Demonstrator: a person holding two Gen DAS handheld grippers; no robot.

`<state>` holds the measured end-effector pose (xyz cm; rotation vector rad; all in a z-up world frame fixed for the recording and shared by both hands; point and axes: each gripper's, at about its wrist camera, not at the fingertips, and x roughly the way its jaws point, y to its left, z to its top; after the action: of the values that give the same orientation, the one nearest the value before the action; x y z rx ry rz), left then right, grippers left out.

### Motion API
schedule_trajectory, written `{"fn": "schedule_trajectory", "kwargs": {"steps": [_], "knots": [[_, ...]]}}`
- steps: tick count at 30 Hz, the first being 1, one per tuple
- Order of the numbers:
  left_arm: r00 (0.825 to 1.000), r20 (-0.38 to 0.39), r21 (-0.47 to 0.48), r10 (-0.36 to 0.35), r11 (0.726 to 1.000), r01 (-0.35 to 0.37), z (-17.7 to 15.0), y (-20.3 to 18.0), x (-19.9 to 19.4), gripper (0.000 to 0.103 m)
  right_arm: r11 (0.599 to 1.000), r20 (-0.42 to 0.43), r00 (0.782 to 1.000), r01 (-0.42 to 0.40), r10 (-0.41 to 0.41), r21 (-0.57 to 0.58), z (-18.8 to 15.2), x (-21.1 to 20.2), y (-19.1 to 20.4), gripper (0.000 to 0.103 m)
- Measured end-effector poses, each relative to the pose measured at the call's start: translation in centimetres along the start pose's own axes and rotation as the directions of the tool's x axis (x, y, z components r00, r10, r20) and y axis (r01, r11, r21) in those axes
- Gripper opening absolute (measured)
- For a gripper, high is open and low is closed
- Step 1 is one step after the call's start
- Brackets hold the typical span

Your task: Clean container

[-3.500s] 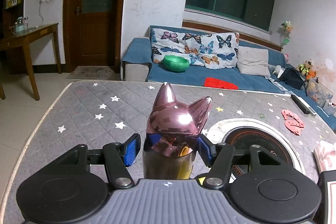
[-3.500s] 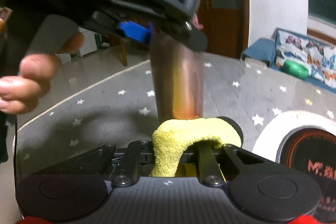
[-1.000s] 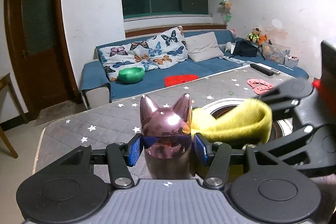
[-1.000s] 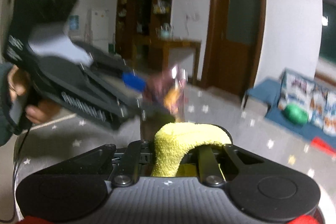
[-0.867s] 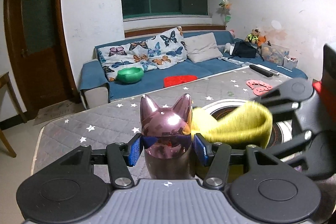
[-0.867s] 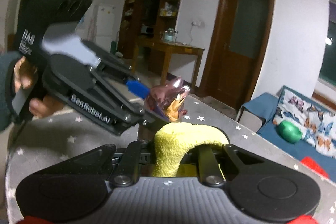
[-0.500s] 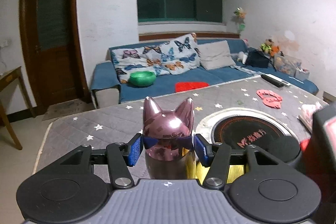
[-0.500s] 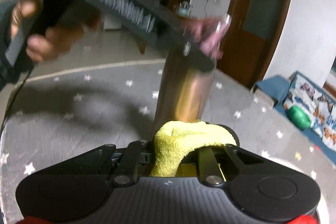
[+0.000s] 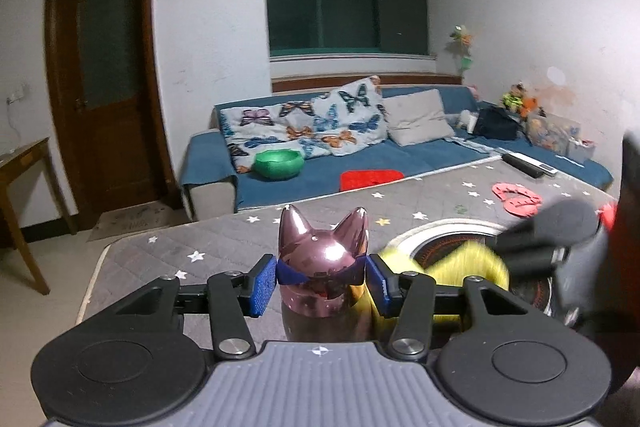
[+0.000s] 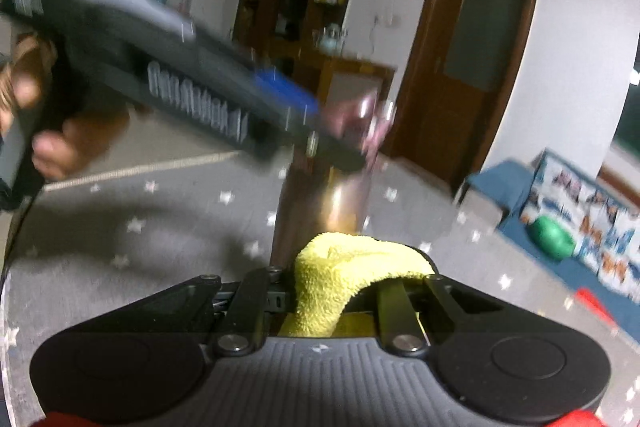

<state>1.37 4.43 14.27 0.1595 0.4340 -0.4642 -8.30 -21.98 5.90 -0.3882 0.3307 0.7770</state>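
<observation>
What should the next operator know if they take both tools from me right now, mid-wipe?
Left tool: shut on the cat-eared bottle, gripping just under its lid, bottle upright over the grey star mat.
Right tool: shut on the yellow cloth, which is against the bottle's lower body.
Done: wiping under way; extent cannot be judged.
Left: probably finish the body and lid, then set both down.
</observation>
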Motion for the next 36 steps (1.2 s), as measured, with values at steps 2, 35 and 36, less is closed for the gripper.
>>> {"fn": "schedule_trajectory", "kwargs": {"steps": [2,35,36], "knots": [[1.0,0.001,0.05,-0.03,0.998,0.03,-0.1,0.0,0.1,0.052,1.0,0.034,0.999,0.005,-0.005,-0.01,0.7,-0.9,-0.1,0.013],[0.984,0.017,-0.209,0.177,0.963,-0.17,-5.2,-3.6,1.2,0.071,0.973,-0.047,0.999,0.023,-0.013,0.229,-5.3,-1.6,-1.7,0.013],[0.983,0.013,-0.214,0.184,0.961,-0.177,-5.5,-3.6,1.5,0.071,0.972,-0.045,0.999,0.027,-0.016,0.233,-5.4,-1.8,-1.8,0.013]]}}
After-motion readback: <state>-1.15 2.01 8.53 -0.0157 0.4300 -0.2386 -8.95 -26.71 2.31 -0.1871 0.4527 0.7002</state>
